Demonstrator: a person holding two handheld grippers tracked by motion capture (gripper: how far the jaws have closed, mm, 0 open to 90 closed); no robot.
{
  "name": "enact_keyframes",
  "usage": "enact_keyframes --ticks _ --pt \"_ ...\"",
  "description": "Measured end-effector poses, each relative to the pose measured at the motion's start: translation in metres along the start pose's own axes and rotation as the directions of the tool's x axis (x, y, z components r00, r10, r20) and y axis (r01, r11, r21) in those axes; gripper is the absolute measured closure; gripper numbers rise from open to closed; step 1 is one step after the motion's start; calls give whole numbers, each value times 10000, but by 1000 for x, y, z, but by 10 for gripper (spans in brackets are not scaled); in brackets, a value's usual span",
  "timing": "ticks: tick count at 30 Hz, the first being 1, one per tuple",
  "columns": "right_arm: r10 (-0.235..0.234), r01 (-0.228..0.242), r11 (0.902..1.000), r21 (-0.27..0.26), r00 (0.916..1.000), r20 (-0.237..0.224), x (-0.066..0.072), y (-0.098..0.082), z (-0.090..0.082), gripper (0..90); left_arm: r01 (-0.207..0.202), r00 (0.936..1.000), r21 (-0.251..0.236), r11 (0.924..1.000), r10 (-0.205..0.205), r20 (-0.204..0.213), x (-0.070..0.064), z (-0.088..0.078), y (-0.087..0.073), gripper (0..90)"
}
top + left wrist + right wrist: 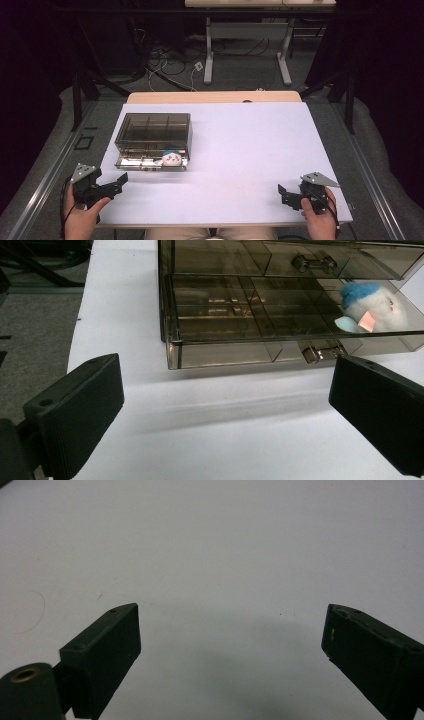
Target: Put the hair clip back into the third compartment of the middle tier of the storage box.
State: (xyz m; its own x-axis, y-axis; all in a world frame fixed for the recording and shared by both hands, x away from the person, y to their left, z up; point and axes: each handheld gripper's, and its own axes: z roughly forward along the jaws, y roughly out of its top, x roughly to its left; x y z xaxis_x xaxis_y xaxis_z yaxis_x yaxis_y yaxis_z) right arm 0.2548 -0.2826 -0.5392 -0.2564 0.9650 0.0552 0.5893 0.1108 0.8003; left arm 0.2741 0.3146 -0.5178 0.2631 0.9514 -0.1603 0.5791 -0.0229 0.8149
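A smoky see-through drawer box (pixel 152 131) stands on the left half of the white table (pixel 250 145). Its bottom drawer (pixel 225 347) is pulled out toward me. In the drawer's right end lies a small white plush toy with a blue top (pixel 171 157), also seen in the left gripper view as the plush toy (pixel 372 307). My left gripper (pixel 119 184) rests at the near left, just in front of the drawer and apart from it; in its own view the left gripper (pixel 225 390) is open and holds nothing. My right gripper (pixel 283 196) sits at the near right over bare table, and in its own view the right gripper (pixel 232 630) is open and holds nothing.
The drawer's metal handle (pixel 320 351) faces my left gripper. A second handle (pixel 312 263) shows on the upper drawer. Beyond the table's far edge is another desk's frame (pixel 247 45) with cables on the floor (pixel 170 65). A rail (pixel 45 185) runs along the table's left side.
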Motion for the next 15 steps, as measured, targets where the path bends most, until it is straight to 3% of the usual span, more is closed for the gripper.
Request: enact_keyframes --ticks 15 --pt "-64 64 10000 17 10000 37 -1 0 1 85 31 10000 66 10000 -31 44 0 1 0 14"
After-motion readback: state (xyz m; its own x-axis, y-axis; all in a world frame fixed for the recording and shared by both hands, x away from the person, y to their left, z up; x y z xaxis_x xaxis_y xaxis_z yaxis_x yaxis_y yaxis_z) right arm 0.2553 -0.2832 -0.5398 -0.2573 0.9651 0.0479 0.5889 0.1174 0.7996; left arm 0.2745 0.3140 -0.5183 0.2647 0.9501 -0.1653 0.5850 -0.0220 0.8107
